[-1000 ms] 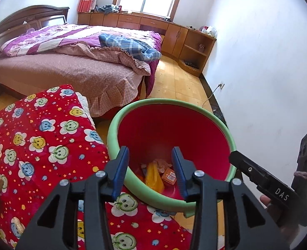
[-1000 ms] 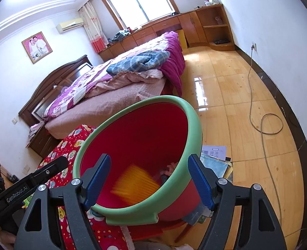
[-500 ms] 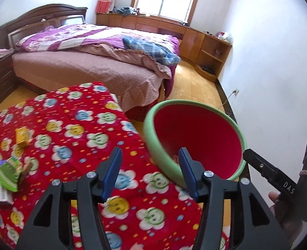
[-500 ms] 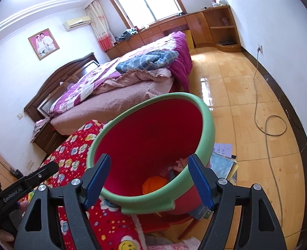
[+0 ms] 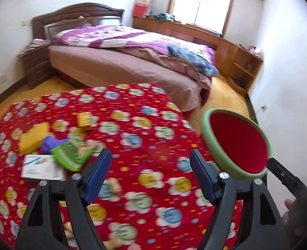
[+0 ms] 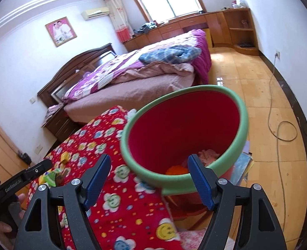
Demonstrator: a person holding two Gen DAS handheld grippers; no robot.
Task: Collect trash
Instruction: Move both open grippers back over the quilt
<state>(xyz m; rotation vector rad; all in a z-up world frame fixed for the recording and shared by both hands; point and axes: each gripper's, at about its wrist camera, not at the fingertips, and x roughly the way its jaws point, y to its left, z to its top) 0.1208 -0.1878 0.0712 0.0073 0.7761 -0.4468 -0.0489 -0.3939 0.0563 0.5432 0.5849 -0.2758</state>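
Note:
A red bin with a green rim (image 5: 236, 143) (image 6: 242, 120) stands at the right edge of the red flowered cloth (image 5: 132, 129). Orange and pink trash (image 6: 177, 169) lies in its bottom. On the cloth's left lie a yellow wrapper (image 5: 33, 137), a small yellow box (image 5: 84, 119), a purple scrap (image 5: 49, 143), a green packet (image 5: 69, 156) and a white card (image 5: 40, 166). My left gripper (image 5: 150, 176) hovers over the cloth right of that pile, jaws opening, nothing between them. My right gripper (image 6: 149, 182) stands open and empty before the bin's near rim.
A bed (image 5: 132, 62) with purple and pink bedding fills the room behind the cloth. Wooden cabinets (image 5: 236, 56) run under the window. A cable (image 6: 282, 129) loops on the wooden floor, and papers (image 6: 241, 164) lie beside the bin.
My left gripper swung left from over the bin to the cloth and its jaws widened. The orange piece that was falling now lies in the bin. My right gripper shifted slightly.

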